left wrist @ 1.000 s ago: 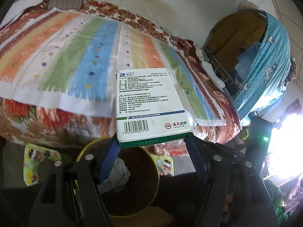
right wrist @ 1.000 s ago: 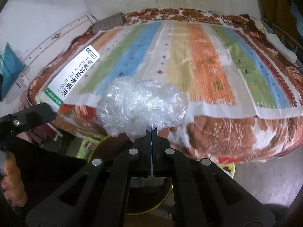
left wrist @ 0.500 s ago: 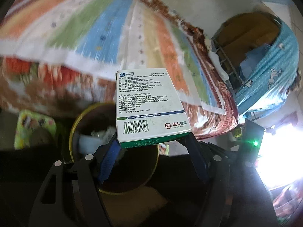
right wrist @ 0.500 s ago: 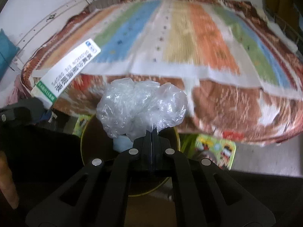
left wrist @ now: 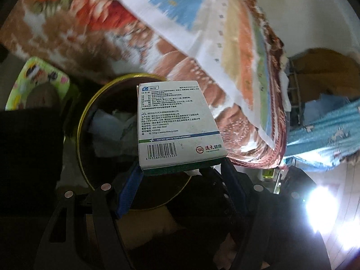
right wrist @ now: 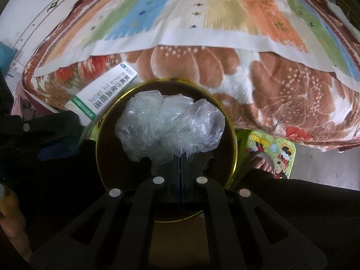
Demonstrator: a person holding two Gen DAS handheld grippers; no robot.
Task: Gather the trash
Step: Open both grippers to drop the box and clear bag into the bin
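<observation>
Left wrist: medicine box (left wrist: 177, 126) clamped between jaws | over bin (left wrist: 85, 117)

Left gripper (left wrist: 182, 168): I've got it clamped on the medicine box (left wrist: 177, 123).
Bin (left wrist: 83, 121): gold-rimmed, beneath the box, crumpled paper inside.
Bed (left wrist: 180, 22): behind.

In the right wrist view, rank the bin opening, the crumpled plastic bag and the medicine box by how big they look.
1. Bin opening, widest.
2. Crumpled plastic bag, though it sits nearer the camera, so it looks bigger than it is.
3. Medicine box, partly hidden at its lower end, so its rank is less sure.
</observation>
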